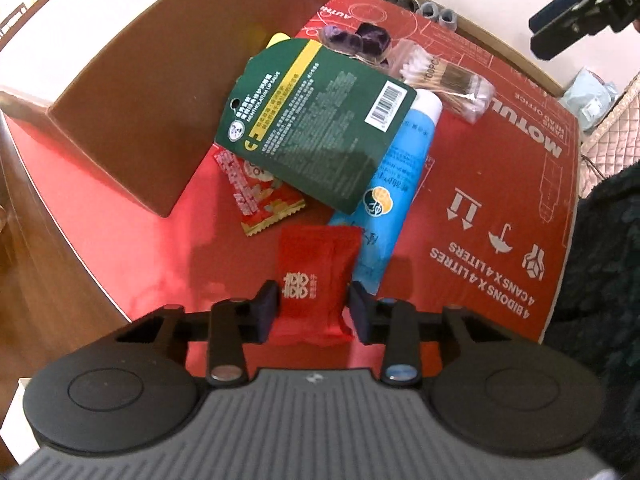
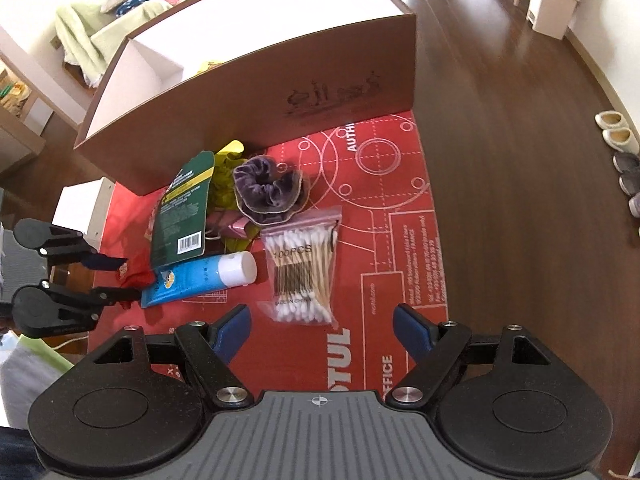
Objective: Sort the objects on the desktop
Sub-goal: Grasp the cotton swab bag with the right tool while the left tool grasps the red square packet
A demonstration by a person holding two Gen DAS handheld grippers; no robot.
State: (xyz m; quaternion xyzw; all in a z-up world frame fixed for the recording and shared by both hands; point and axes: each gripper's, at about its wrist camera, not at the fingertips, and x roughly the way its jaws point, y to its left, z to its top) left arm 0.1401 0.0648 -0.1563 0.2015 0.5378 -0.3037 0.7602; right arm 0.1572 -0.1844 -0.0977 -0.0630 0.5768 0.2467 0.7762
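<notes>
My left gripper (image 1: pixel 314 312) has its jaws on both sides of a small red packet (image 1: pixel 316 280) with white characters, lying on the red cardboard mat (image 1: pixel 500 184); the pads touch or nearly touch it. Behind it lie a blue tube (image 1: pixel 396 184), a green card (image 1: pixel 320 120) and a red snack packet (image 1: pixel 260 192). My right gripper (image 2: pixel 322 334) is open and empty above the mat, just short of a bag of cotton swabs (image 2: pixel 302 264). The left gripper (image 2: pixel 120 280) also shows in the right wrist view beside the tube (image 2: pixel 200 278).
A brown open box (image 2: pixel 256 120) stands at the mat's far edge. A purple scrunchie (image 2: pixel 266 190), yellow-green fabric (image 2: pixel 224 184) and a pink item lie near it. Wooden floor (image 2: pixel 500 160) and slippers (image 2: pixel 616 136) lie to the right.
</notes>
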